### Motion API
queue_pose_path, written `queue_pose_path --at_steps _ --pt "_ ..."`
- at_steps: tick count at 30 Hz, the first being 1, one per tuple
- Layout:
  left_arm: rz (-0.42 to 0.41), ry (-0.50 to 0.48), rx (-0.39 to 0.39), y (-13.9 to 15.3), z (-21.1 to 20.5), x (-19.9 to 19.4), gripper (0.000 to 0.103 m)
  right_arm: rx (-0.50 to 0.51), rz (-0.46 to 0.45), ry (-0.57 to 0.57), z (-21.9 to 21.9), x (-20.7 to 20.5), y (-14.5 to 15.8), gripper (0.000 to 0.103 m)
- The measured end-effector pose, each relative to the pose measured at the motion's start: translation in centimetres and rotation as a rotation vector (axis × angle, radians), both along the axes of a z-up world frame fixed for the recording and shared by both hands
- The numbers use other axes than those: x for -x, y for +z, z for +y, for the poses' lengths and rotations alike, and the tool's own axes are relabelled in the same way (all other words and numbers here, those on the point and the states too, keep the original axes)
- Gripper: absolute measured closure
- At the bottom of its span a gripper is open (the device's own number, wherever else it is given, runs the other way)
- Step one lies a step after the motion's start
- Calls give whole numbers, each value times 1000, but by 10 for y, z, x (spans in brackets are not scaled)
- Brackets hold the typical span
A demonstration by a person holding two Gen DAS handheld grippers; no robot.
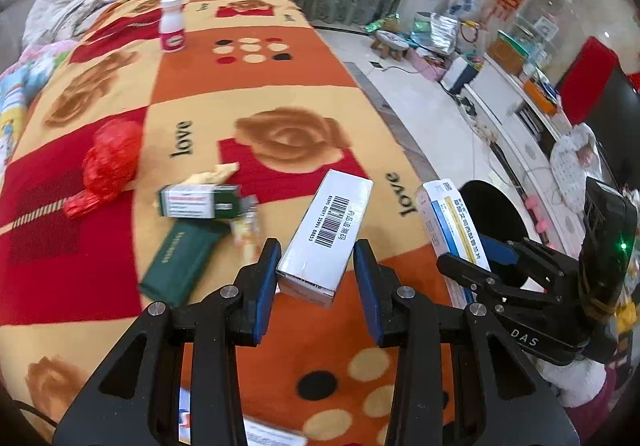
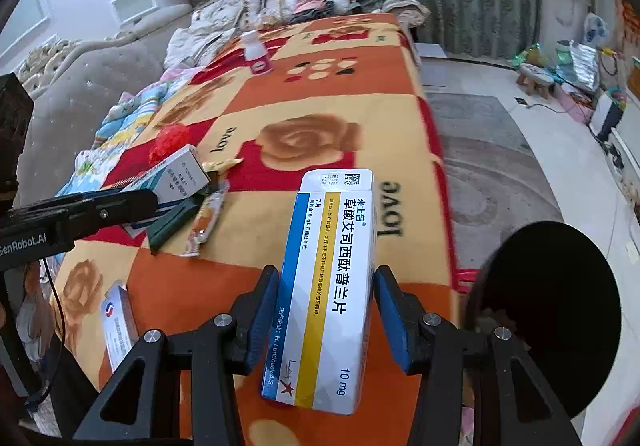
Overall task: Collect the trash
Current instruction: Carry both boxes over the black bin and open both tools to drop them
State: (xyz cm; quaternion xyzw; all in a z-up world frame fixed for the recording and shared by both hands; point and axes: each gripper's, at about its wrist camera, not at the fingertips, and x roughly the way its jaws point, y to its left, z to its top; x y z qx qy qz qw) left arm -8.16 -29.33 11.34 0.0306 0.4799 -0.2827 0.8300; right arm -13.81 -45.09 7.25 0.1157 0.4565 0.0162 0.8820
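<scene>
Gripping a white barcoded box (image 1: 326, 234) above the patterned blanket (image 1: 256, 94), the left gripper (image 1: 316, 286) is clamped on it. Right gripper (image 2: 326, 310) is clamped on a blue-and-yellow medicine box (image 2: 328, 286), beside the black bin (image 2: 548, 310).

- Left gripper (image 1: 316, 278) grips a white barcoded box (image 1: 326, 238) between its blue pads, lifted above the patterned blanket (image 1: 248, 94).
- At 3 o'clock, right gripper (image 1: 476, 250) clamps a blue-and-yellow striped box (image 1: 448, 222) before a black bin (image 1: 496, 214).
- At 9 o'clock: red crumpled bag (image 1: 108, 162), green-white box (image 1: 196, 200), dark green booklet (image 1: 180, 258).
- At 11 o'clock: white bottle (image 1: 172, 24), upright.
</scene>
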Motion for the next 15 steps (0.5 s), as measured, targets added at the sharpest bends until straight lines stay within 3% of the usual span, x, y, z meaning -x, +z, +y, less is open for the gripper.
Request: queue_pose_path --at_steps 15 --pt "28 -152 -7 -7 -100 24 68 -5 21 -160 -83 43 -8 56"
